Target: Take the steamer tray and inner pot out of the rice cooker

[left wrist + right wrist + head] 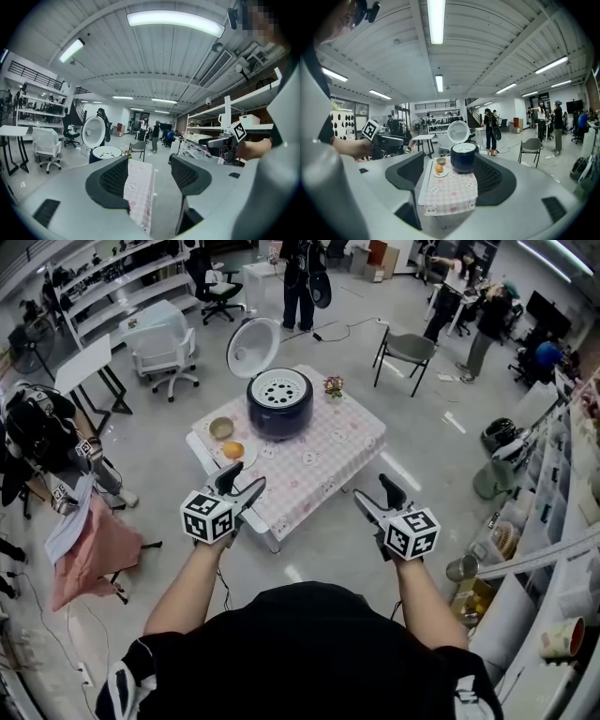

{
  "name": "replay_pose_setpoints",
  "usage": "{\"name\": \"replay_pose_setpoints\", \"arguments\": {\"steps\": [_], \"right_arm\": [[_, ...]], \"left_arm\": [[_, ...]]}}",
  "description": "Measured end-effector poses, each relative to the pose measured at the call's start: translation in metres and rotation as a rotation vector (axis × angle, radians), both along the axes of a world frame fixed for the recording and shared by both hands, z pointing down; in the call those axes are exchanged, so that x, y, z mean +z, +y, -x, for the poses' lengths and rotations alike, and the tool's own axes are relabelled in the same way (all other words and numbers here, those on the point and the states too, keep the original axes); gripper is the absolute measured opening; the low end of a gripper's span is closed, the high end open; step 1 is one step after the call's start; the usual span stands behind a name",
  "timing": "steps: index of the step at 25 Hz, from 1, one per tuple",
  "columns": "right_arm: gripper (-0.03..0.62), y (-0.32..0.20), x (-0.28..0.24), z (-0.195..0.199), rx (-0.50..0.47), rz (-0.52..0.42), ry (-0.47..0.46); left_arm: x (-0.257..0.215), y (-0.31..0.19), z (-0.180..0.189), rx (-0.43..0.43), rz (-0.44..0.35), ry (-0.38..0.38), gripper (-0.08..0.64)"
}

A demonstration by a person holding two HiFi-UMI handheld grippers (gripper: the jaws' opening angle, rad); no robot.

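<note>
A dark blue rice cooker [280, 406] stands on the far part of a low table [349, 448] with a pink checked cloth. Its white lid [252, 347] is swung up. A white perforated steamer tray [281, 388] lies in its mouth; the inner pot is hidden beneath. My left gripper [238, 484] and right gripper [373, 499] hover over the near table edge, well short of the cooker, both open and empty. In the right gripper view the cooker [463, 157] shows between the jaws, far off. In the left gripper view the cooker [106, 153] sits left of the jaws.
A plate with an orange [233, 451] and a small bowl [221, 428] sit left of the cooker, a small flower pot [333, 386] to its right. A grey chair [406, 350] and white office chairs [167, 354] stand beyond the table. People stand at the far end. Shelving lines the right.
</note>
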State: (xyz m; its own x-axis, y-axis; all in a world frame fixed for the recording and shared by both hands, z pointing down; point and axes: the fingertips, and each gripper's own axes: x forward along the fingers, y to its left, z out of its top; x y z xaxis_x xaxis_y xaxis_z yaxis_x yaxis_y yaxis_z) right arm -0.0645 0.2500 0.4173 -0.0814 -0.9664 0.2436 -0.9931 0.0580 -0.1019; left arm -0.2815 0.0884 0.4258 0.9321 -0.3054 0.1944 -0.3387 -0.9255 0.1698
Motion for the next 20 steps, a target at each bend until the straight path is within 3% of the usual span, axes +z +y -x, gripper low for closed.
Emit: {"name": "replay_pose_setpoints", "arguments": {"steps": [20], "right_arm": [[0.347,0.009,0.025,-0.013,0.015,0.07,-0.046]], "left_arm": [[0.023,-0.001,-0.018,0.015,0.048,-0.032,0.304]]}}
